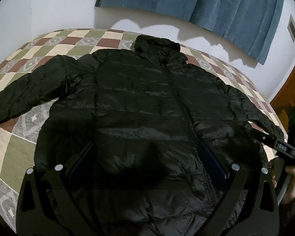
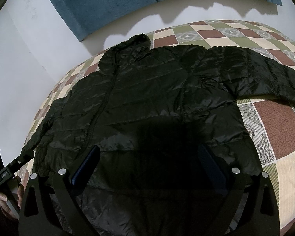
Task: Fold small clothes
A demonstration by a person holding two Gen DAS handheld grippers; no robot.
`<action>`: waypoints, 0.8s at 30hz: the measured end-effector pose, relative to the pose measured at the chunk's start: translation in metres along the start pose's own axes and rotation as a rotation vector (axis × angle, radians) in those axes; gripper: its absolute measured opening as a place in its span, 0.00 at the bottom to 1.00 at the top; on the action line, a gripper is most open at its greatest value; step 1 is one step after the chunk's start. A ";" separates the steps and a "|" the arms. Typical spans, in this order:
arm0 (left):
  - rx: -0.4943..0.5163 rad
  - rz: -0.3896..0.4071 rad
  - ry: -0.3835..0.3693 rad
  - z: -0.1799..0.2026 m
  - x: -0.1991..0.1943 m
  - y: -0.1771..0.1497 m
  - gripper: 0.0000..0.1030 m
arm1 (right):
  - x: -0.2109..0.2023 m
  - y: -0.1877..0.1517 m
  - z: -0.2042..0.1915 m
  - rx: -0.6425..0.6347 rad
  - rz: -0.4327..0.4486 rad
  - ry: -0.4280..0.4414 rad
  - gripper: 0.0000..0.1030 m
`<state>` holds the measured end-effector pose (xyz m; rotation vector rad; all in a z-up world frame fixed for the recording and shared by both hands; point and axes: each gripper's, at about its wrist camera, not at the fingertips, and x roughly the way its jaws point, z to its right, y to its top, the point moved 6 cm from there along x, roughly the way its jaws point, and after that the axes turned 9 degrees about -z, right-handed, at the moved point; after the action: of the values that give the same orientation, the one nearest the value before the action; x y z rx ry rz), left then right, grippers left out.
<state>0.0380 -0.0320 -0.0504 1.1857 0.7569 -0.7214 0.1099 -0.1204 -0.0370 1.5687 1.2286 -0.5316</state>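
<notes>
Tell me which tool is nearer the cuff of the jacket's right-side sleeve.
Right. The right tool is close beside that cuff; the left tool hangs over the jacket's hem, farther left.

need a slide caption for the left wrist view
Open left gripper above a black hooded puffer jacket spread flat, zipped, on a checkered bedspread.

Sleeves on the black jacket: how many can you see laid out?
2. One sleeve stretches out toward the left over the checked bedspread; the other sleeve runs right, toward the right gripper. None looks hidden.
</notes>
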 end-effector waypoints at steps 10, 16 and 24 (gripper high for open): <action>0.013 0.016 0.025 0.000 -0.003 0.001 0.98 | -0.001 0.000 -0.005 0.005 0.003 0.005 0.96; -0.046 -0.006 0.027 -0.015 0.003 0.003 0.98 | -0.017 0.009 0.006 0.036 0.044 0.004 0.96; -0.045 0.017 0.035 -0.030 0.002 0.004 0.98 | -0.062 0.027 0.097 0.237 0.156 -0.054 0.95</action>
<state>0.0379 -0.0021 -0.0557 1.1654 0.7879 -0.6680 0.1332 -0.2335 -0.0111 1.8201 1.0206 -0.6311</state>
